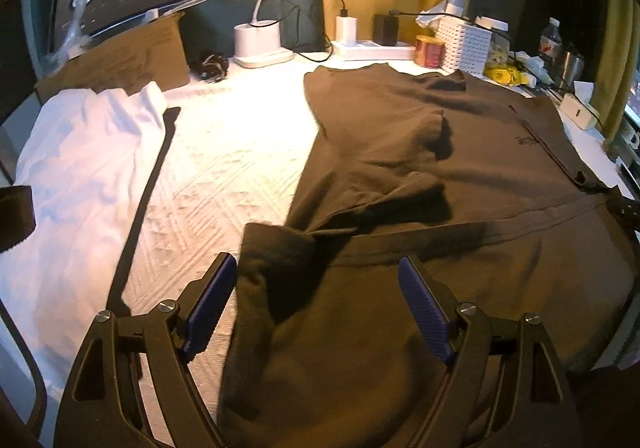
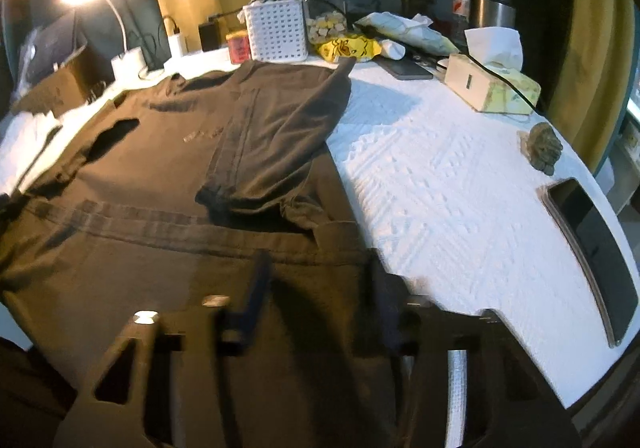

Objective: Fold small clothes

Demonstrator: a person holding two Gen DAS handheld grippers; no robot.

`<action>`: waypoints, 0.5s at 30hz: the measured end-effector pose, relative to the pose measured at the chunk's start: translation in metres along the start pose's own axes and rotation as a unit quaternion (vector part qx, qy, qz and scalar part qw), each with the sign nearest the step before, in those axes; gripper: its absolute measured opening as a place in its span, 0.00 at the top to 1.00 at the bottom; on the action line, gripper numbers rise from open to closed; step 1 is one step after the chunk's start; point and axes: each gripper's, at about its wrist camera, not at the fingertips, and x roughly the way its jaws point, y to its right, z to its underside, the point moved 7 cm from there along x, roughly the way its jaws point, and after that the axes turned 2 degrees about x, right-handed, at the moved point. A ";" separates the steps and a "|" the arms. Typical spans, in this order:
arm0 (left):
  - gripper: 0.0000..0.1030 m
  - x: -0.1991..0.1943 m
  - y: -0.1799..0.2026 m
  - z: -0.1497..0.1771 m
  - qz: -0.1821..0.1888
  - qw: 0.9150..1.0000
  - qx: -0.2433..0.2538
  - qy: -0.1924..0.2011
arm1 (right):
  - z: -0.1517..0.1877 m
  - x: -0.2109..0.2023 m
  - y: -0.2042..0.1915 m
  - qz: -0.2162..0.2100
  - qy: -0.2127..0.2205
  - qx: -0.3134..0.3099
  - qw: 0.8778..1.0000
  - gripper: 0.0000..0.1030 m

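Note:
A dark brown T-shirt (image 1: 420, 176) lies spread on the white textured table cover, both sleeves folded in over the body; it also shows in the right wrist view (image 2: 168, 176). My left gripper (image 1: 318, 288) is open, its blue-padded jaws wide apart, low over the shirt's near left part and holding nothing. My right gripper (image 2: 316, 280) is open, blurred by motion, over the shirt's near right edge, and empty. A white garment (image 1: 80, 176) lies crumpled at the far left.
A cardboard box (image 1: 120, 60), lamp base (image 1: 260, 44), power strip, red tin (image 1: 429, 50) and white basket (image 2: 276, 30) line the back. A tissue box (image 2: 492, 88), a small brown object (image 2: 544, 146) and a dark tablet (image 2: 596, 260) lie on the right.

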 end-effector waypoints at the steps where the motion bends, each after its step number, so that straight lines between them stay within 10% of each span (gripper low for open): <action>1: 0.20 0.001 -0.002 0.001 -0.001 1.000 0.000 -0.002 | 0.000 0.000 0.000 0.009 0.002 -0.005 1.000 0.76; 5: 0.24 0.003 -0.012 -0.001 -0.005 1.000 -0.003 0.007 | -0.001 -0.005 -0.002 0.040 0.012 -0.031 0.999 0.89; 10: 0.71 0.009 -0.018 -0.003 0.008 1.000 0.002 0.001 | -0.005 -0.015 -0.004 0.052 0.029 -0.042 0.997 0.91; 15: 0.89 0.004 -0.012 -0.003 0.024 1.000 0.019 0.007 | -0.008 -0.024 -0.006 0.051 0.035 -0.043 0.997 0.91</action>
